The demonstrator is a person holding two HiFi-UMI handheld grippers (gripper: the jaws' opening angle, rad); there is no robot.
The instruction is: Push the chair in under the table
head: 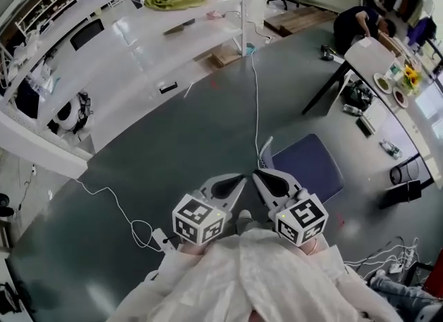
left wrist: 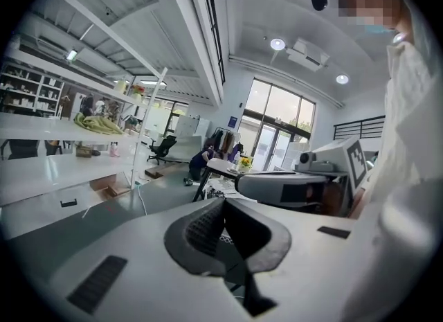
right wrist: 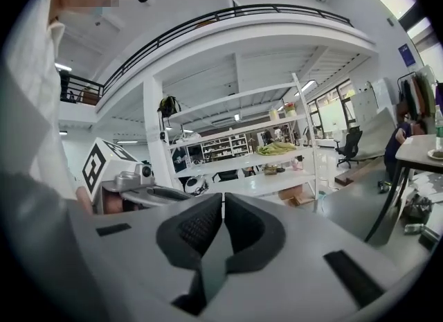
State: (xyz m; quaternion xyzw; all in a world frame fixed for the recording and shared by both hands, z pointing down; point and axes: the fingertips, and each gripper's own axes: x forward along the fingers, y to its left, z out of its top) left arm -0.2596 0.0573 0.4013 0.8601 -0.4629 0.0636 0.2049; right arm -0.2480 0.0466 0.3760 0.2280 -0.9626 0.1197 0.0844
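A chair with a dark blue seat (head: 308, 165) and a pale wire back (head: 265, 153) stands on the grey floor, just ahead of me and slightly right. The white-topped table (head: 370, 54) with black legs is farther off at the upper right, well apart from the chair. My left gripper (head: 242, 177) and right gripper (head: 256, 174) are side by side close to my chest, both shut with nothing between the pads. Their tips point toward the chair back, short of it. In the left gripper view the jaws meet at the left gripper (left wrist: 223, 203); in the right gripper view they meet at the right gripper (right wrist: 223, 199).
Long white shelving (head: 138, 43) runs along the left. A white cable (head: 256, 99) crosses the floor toward the chair, another cable (head: 121, 213) loops at my left. A person (head: 356, 23) crouches beside the table. Cables and a power strip (head: 394, 262) lie at the lower right.
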